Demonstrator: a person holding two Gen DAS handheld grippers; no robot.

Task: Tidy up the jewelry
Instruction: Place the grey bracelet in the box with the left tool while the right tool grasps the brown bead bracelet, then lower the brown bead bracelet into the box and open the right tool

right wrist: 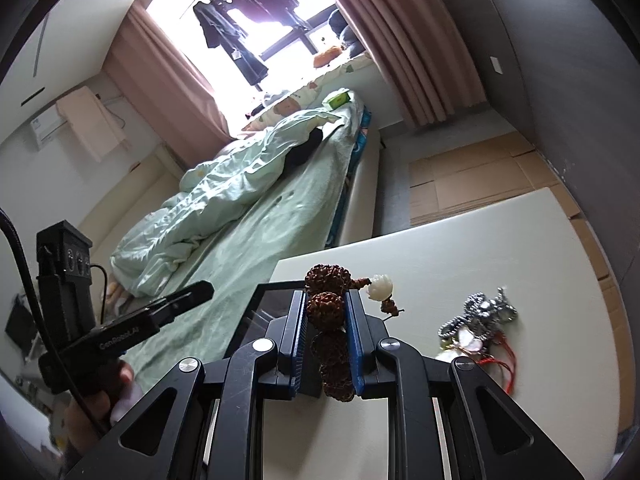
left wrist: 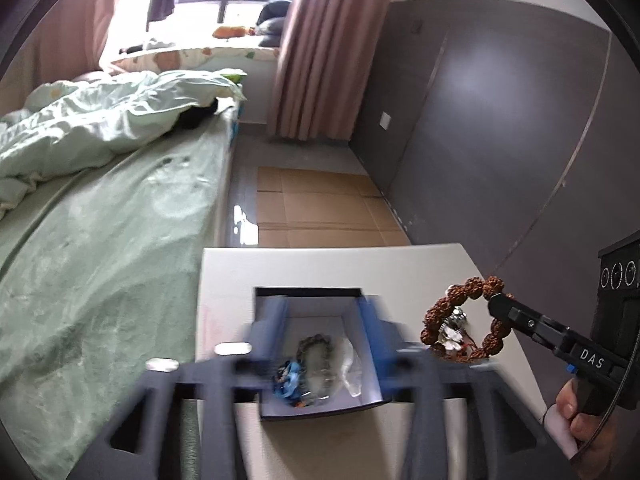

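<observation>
Your right gripper [right wrist: 326, 312] clamps brown bead bracelet [left wrist: 466, 322] above bench [left wrist: 400, 268]; left gripper [left wrist: 324, 320] fingers apart over box [left wrist: 308, 292] holding several pieces already; silver charm cluster [right wrist: 480, 316] left outside.

Left gripper [left wrist: 326, 334] fingers motion-blurred; jaw gap approx. only. Box [left wrist: 316, 296] contents partly hidden behind fingers, items indistinct. Brown bead bracelet [right wrist: 330, 308] lower beads hidden between right gripper [right wrist: 328, 312] pads.

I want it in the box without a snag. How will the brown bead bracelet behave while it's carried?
The bracelet is probably floppy: clamped in the right gripper by a few beads, its loop hangs free. The knobbly beads likely grip well. Its white charm dangles and may catch on the box rim.
</observation>
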